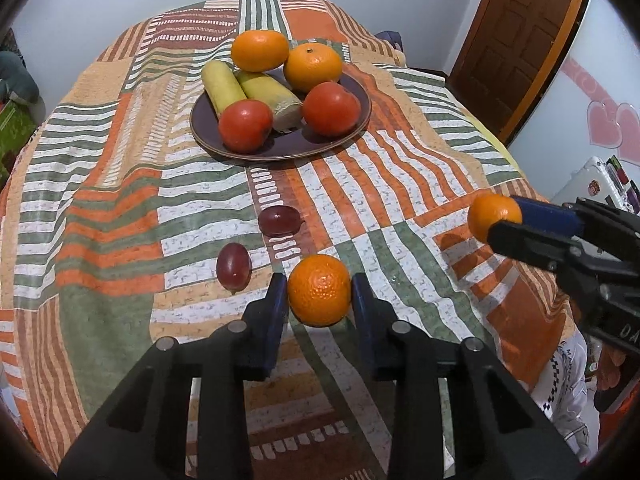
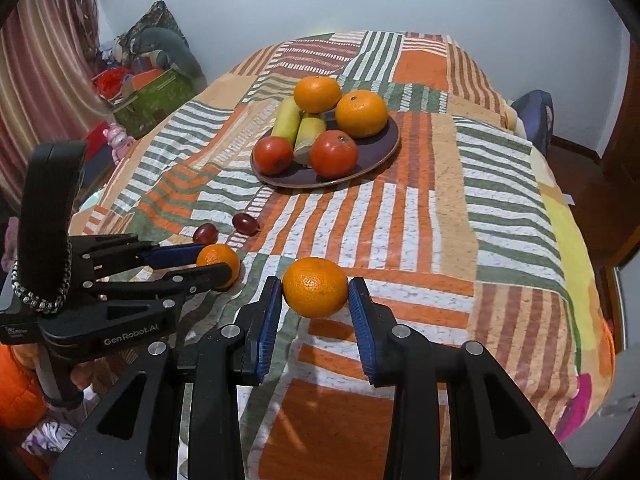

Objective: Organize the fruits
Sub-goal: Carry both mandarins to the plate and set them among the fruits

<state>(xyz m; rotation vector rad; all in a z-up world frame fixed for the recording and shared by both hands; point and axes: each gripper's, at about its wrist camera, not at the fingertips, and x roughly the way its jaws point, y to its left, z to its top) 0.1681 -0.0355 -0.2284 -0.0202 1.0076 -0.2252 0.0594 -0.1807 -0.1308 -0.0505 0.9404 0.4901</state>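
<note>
Your left gripper [image 1: 319,292] clamps one round orange mandarin [image 1: 319,290]; your right gripper [image 2: 315,290] clamps another orange mandarin [image 2: 315,287].

Bright, even indoor light, soft shadows under fruit, sharp focus, heavy fisheye bending and dark corners.

Support was a bed under a striped patchwork cover [image 1: 400,168]. Directly on it: dark plate [image 1: 362,118] loaded with fruit, plus two red grapes [image 1: 279,220] [image 1: 233,266] lying nearer, slightly apart.
</note>
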